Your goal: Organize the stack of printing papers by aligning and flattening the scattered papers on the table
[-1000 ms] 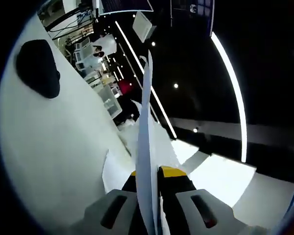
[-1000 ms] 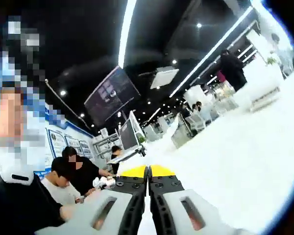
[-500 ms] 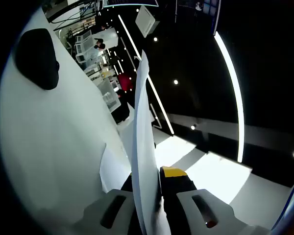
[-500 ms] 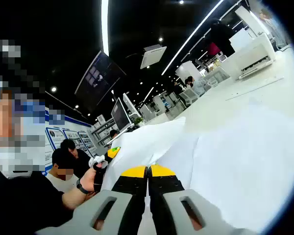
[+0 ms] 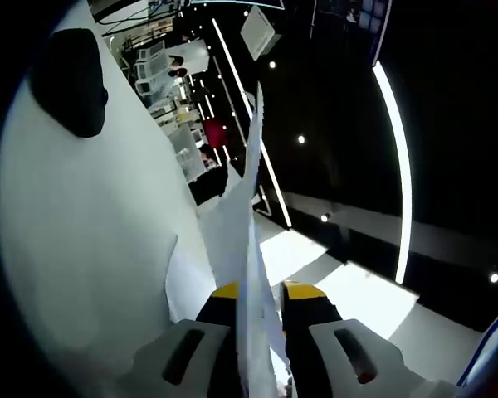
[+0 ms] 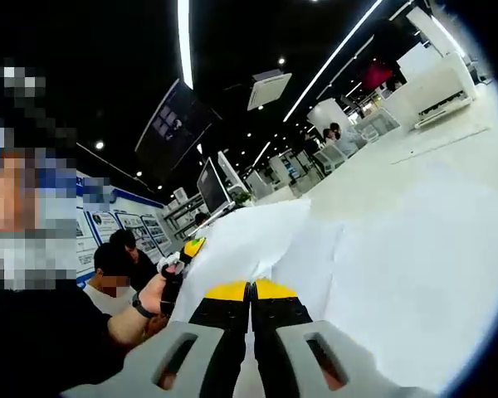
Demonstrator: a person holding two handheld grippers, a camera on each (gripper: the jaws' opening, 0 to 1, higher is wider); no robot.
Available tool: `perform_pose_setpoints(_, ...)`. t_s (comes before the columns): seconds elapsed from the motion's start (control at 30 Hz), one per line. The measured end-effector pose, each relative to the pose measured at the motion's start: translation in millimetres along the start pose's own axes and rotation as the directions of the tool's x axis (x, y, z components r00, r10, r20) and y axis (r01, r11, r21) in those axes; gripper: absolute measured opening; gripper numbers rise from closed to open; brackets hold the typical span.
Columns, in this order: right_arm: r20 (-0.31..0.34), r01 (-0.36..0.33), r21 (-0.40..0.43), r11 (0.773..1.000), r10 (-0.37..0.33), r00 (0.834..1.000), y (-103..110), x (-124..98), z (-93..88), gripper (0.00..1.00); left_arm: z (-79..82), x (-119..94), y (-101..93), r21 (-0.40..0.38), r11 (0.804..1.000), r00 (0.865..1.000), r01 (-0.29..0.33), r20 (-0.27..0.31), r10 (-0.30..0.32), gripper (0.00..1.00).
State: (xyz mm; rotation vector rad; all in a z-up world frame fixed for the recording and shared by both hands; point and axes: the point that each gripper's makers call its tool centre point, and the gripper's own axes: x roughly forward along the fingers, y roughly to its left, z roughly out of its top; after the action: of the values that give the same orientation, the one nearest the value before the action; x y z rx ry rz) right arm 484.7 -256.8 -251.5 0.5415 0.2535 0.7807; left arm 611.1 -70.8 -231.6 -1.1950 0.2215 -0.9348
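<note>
In the left gripper view, the left gripper (image 5: 258, 292) is seen at the bottom centre, its yellow-tipped jaws clamped on a sheaf of papers (image 5: 247, 249) that is seen edge-on and rises between them toward the upper centre of the frame. A white table (image 5: 83, 240) is spread over the left half, and a loose sheet (image 5: 187, 278) is seen lying on it just left of the jaws. A black object (image 5: 66, 79) is seen on the table in the upper left. Ceiling light strips (image 5: 398, 157) are seen far off on the right.

In the right gripper view, the right gripper (image 6: 251, 291) is seen at the bottom centre, jaws pressed together on the near edge of the papers (image 6: 349, 257), which are spread ahead and to the right over the table (image 6: 415, 157). At the left of the sheets the other gripper (image 6: 181, 267) is seen, held by a hand (image 6: 153, 294), with the paper corner lifted there. Seated people (image 6: 120, 253) are seen behind at lower left, monitors (image 6: 212, 186) farther off.
</note>
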Motion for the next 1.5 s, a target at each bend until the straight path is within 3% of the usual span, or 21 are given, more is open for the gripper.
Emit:
perform_pose_setpoints(0.7, -0.016, -0.028, -0.087, 0.996, 0.026, 1.000, 0, -4, 1.3, 0.00, -2.4, 1, 1.5, 0.019, 1.000, 1.000, -0.009, -0.015, 0.009, 0.17)
perform_pose_setpoints(1.23, -0.037, -0.055, -0.125, 0.991, 0.051, 0.998, 13, -2, -6.0, 0.00, -4.2, 1, -1.6, 0.024, 1.000, 1.000, -0.008, -0.013, 0.008, 0.17)
perform_pose_setpoints(1.5, -0.034, -0.010, -0.108, 0.994, 0.006, 0.999, 12, 1, -10.3, 0.00, -5.8, 1, -3.3, 0.040, 0.999, 1.000, -0.009, -0.016, 0.010, 0.17)
